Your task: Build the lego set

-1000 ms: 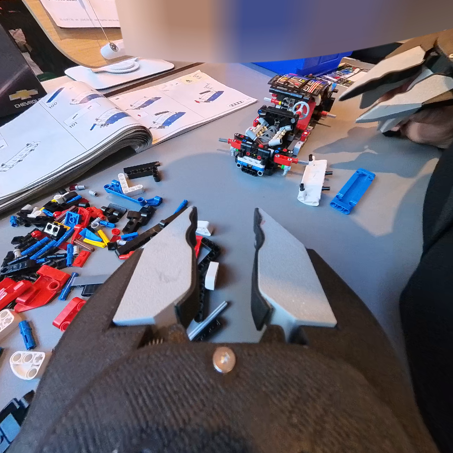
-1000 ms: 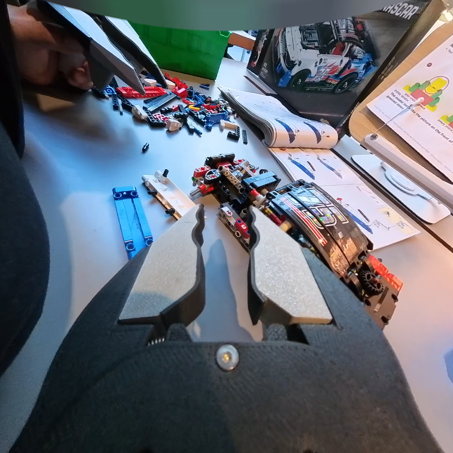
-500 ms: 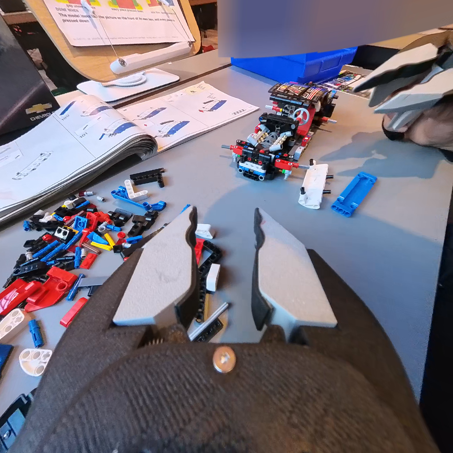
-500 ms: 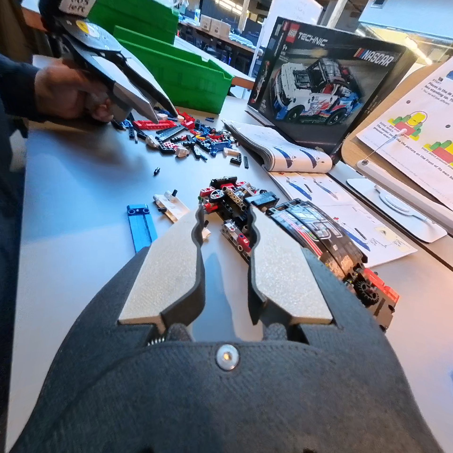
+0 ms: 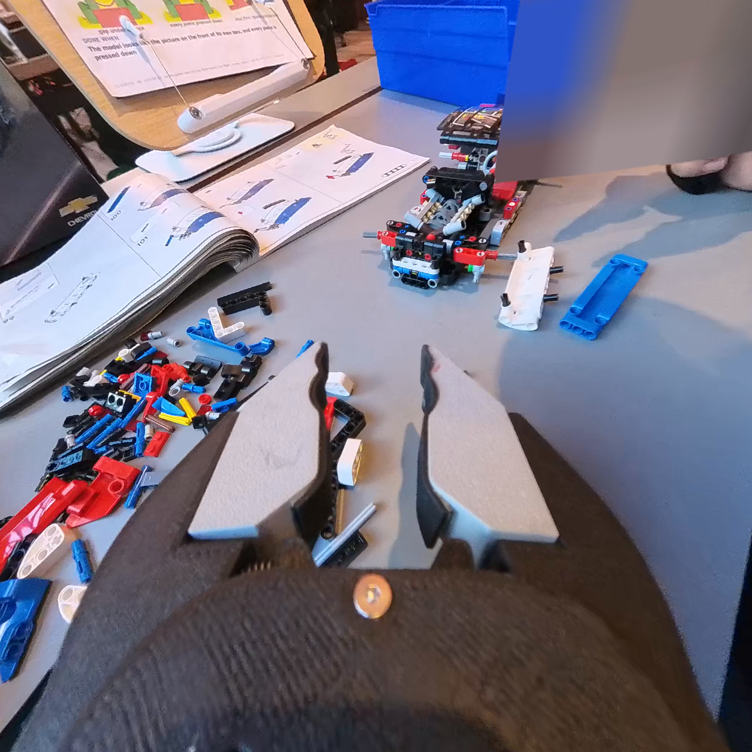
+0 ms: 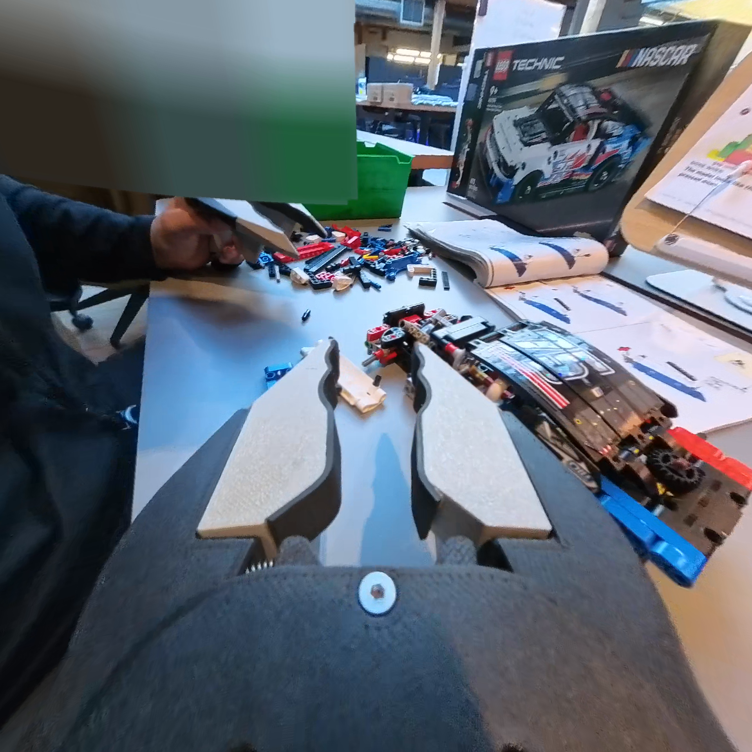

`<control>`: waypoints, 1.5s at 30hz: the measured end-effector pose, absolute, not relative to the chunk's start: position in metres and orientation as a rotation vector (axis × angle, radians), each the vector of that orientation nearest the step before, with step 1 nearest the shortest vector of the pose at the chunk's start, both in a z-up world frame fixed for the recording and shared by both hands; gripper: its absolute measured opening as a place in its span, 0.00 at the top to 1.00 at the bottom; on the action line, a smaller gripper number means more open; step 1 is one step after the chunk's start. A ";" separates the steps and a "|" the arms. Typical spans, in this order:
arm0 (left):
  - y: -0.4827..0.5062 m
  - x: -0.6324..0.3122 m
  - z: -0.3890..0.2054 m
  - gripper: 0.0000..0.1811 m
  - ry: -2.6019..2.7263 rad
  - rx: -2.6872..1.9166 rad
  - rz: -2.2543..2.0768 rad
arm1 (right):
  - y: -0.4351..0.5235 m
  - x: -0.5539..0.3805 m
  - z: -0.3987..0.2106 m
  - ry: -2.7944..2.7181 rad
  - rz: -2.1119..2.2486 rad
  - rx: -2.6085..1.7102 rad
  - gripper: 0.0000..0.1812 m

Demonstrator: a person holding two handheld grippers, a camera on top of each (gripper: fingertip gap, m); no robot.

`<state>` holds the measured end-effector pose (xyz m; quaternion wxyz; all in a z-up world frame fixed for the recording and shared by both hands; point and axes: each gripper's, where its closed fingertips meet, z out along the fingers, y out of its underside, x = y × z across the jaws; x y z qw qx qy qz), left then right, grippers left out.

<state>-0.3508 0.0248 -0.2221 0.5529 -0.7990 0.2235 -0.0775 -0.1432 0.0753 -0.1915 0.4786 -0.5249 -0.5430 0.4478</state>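
Observation:
A part-built car model (image 5: 443, 228) (image 6: 541, 382) stands on the grey table (image 5: 610, 447). A white panel with black pins (image 5: 527, 287) (image 6: 360, 384) and a blue flat panel (image 5: 604, 295) lie beside it. Loose red, blue, black and white pieces (image 5: 134, 415) (image 6: 350, 260) are heaped at the left. My left gripper (image 5: 372, 354) is open and empty above the heap's right edge; it also shows far off in the right wrist view (image 6: 285, 232). My right gripper (image 6: 373, 346) is open and empty, just above the table between the white panel and the car.
An open instruction booklet (image 5: 162, 236) (image 6: 517, 252) lies behind the pieces. The set's box (image 6: 569, 130) stands at the back. A stand with a clipped sheet (image 5: 195, 61), a blue bin (image 5: 439, 53) and a green bin (image 6: 378, 179) edge the table. My hands' fingertips stand some 25 cm from each other.
The right gripper has dropped lower and closer to the car and white panel. The left gripper's view has tilted up a little; it stays over the heap. Both stay open.

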 end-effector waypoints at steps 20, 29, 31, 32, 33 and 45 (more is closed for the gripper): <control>0.016 -0.315 -0.268 0.73 0.851 -2.127 -0.356 | 0.032 -0.153 -0.215 -1.612 1.040 -1.225 0.84; 0.018 -0.305 -0.273 0.75 1.008 -2.158 -0.360 | 0.010 -0.156 -0.244 -1.869 0.973 -1.230 0.83; 0.018 -0.304 -0.276 0.75 1.023 -2.162 -0.363 | 0.012 -0.156 -0.249 -1.914 0.951 -1.221 0.82; 0.018 -0.305 -0.278 0.75 1.034 -2.167 -0.345 | 0.014 -0.157 -0.252 -1.932 0.935 -1.211 0.82; 0.019 -0.305 -0.277 0.76 1.031 -2.163 -0.344 | 0.017 -0.157 -0.254 -1.947 0.920 -1.202 0.82; 0.029 -0.314 -0.280 0.76 1.010 -2.235 -0.403 | 0.039 -0.162 -0.248 -1.958 1.009 -1.150 0.82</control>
